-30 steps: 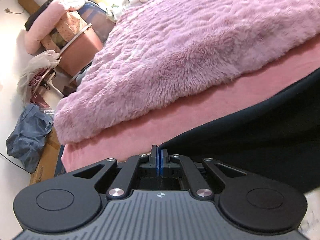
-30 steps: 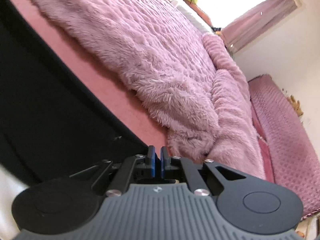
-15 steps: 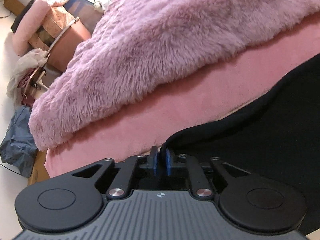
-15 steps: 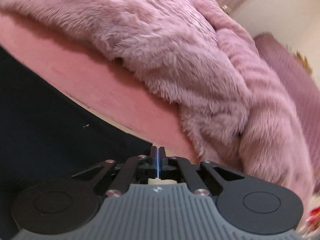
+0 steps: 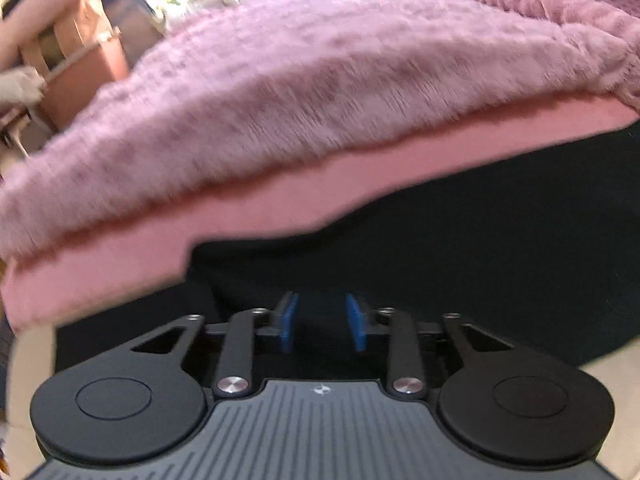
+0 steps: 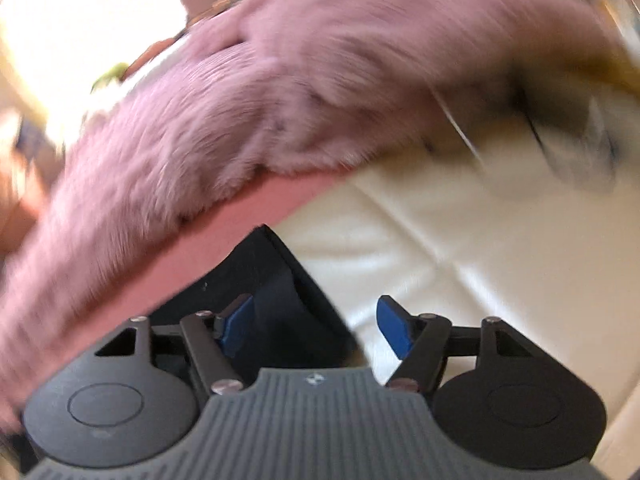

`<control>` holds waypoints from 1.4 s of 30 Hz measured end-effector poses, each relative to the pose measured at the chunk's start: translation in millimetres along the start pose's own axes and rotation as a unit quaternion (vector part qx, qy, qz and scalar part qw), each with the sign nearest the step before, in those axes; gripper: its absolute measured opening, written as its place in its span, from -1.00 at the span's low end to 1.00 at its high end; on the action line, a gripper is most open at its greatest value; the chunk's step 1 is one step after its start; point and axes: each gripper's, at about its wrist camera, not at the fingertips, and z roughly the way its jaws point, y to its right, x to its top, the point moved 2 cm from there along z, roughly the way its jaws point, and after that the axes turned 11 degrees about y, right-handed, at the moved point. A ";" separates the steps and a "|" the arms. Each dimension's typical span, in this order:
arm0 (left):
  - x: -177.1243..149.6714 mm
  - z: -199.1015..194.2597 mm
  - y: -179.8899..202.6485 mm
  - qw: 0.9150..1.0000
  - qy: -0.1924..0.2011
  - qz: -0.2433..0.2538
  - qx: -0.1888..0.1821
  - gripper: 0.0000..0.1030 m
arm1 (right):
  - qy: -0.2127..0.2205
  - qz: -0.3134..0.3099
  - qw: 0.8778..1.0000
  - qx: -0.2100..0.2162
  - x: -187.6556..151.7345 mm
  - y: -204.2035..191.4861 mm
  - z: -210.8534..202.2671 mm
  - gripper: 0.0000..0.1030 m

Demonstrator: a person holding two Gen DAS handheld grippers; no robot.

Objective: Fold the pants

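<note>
Black fabric pants point(image 5: 460, 248) are lying spread on the pink bedsheet point(image 5: 120, 264); left gripper point(image 5: 322, 322) and right gripper point(image 6: 316, 326) are opening, gripping nothing, so further folds likely remain.

The right wrist view is smeared by motion: the fluffy pink blanket point(image 6: 280, 92) loses its pile to streaks, and the clutter at the upper right edge point(image 6: 576, 136) is too blurred to name. The black pants point(image 6: 264, 280) show there only as one corner; the rest runs under the right gripper point(image 6: 316, 326) and out of sight. In the left wrist view the pants point(image 5: 460, 248) are cut off by the right edge and pass under the left gripper point(image 5: 322, 322), so their full outline cannot be told. Dark cloth hides any seam or fold. The boxes at the upper left corner point(image 5: 80, 56) are blurred and cropped.
</note>
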 end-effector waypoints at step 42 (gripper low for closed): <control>-26.9 -79.6 32.5 0.999 -0.019 -0.021 -0.042 -0.06 | 0.048 -0.157 0.984 -0.074 13.4 88.0 -128.5 -0.26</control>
